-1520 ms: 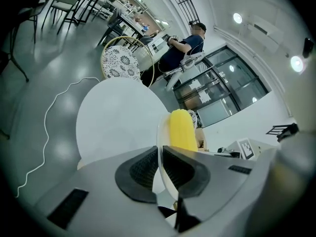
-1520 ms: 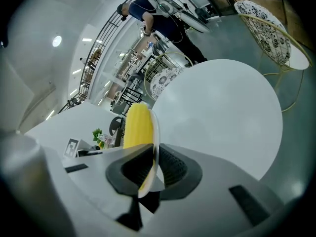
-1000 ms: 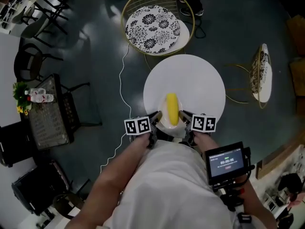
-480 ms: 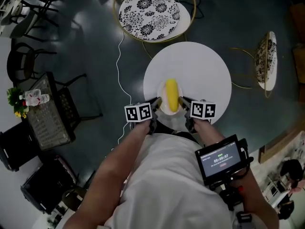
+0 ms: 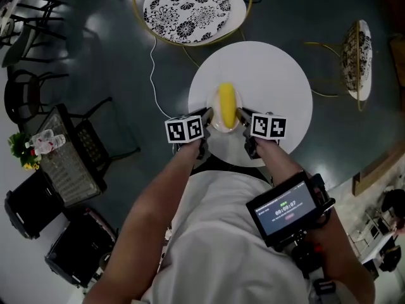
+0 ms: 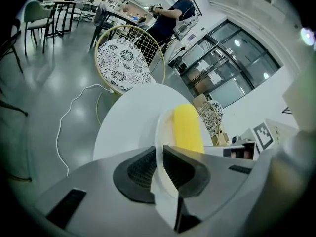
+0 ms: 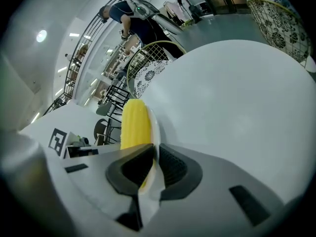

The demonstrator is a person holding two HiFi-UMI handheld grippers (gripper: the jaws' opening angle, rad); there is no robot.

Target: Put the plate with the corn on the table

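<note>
A small white plate (image 5: 217,124) carries a yellow corn cob (image 5: 226,102) over the round white table (image 5: 272,81), a little inside its near edge. My left gripper (image 5: 207,115) is shut on the plate's left rim and my right gripper (image 5: 240,114) on its right rim. In the left gripper view the plate (image 6: 159,132) is edge-on between the left gripper's (image 6: 160,169) jaws, with the corn (image 6: 188,128) beyond. The right gripper view mirrors this: plate (image 7: 155,126), corn (image 7: 134,124), right gripper (image 7: 154,167). Whether the plate touches the tabletop I cannot tell.
A gold wire chair with a floral cushion (image 5: 185,8) stands beyond the table, and another chair (image 5: 354,49) to its right. A white cable (image 5: 154,75) lies on the floor. A dark side table (image 5: 63,163) and black bags (image 5: 82,252) are at left. A person (image 6: 173,14) stands far off.
Both grippers have carried the plate with the corn forward, from the table's near edge to farther in over the tabletop. Their hold on the rim is unchanged.
</note>
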